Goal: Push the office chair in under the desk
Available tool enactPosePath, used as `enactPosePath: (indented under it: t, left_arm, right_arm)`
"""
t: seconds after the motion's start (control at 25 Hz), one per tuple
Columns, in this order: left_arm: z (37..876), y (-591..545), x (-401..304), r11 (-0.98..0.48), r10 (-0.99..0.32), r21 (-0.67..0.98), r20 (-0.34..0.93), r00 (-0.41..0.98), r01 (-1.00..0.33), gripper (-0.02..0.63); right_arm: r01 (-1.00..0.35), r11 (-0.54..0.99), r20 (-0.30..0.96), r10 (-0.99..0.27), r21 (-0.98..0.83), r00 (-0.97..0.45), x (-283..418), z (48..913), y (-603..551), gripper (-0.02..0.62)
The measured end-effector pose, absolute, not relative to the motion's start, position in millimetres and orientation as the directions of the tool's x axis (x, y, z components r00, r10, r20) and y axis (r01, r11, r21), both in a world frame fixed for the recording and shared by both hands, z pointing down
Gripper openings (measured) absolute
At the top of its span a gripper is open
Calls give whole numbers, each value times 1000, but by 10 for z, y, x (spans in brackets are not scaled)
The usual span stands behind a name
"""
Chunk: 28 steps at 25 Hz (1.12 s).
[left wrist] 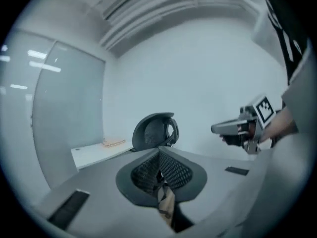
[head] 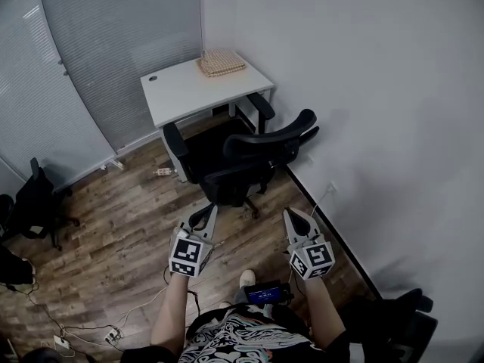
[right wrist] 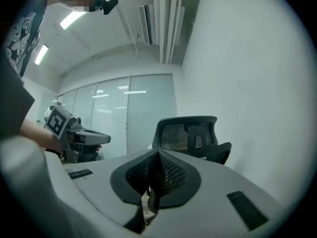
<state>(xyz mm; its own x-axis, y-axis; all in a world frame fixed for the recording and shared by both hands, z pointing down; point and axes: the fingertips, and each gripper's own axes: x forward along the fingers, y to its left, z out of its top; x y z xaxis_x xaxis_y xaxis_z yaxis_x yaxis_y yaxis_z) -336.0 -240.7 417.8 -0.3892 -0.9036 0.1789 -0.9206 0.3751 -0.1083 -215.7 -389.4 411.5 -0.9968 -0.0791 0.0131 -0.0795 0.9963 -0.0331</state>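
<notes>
The black office chair (head: 243, 156) stands pulled out from the white desk (head: 175, 97), with its backrest and headrest toward me and its seat partly in front of the desk. My left gripper (head: 207, 213) hovers just short of the chair's back, jaws shut with nothing in them. My right gripper (head: 293, 218) is level with it, to the right of the chair, also shut and empty. In the left gripper view the chair's headrest (left wrist: 154, 132) rises beyond the shut jaws (left wrist: 159, 155), with the right gripper (left wrist: 234, 128) alongside. The right gripper view shows the chair (right wrist: 190, 134) ahead and the left gripper (right wrist: 85, 138).
A woven mat (head: 222, 63) lies on the desk's far corner. A white wall with a dark baseboard (head: 333, 233) runs close along the right. Frosted glass panels (head: 91, 59) stand behind the desk. Another black chair (head: 36, 201) is at the left, and cables with a power strip (head: 112, 334) lie on the wooden floor.
</notes>
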Motion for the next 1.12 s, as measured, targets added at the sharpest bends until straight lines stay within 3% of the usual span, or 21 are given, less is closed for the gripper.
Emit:
enactPosePath:
  t: [0.52,1.12]
  left_arm:
    - [3837,-1564,-2667,468,-880,-66,51,-471,-881,24]
    - [3818,-1401,-2267,517,-850,-58,80,-520,-854,23]
  right_arm:
    - [-104,994,27,-103,-31,-994,-1375,3934,-3051,21]
    - [-51,997,14,-50,-65,-999,-1031,3910,-2928,18]
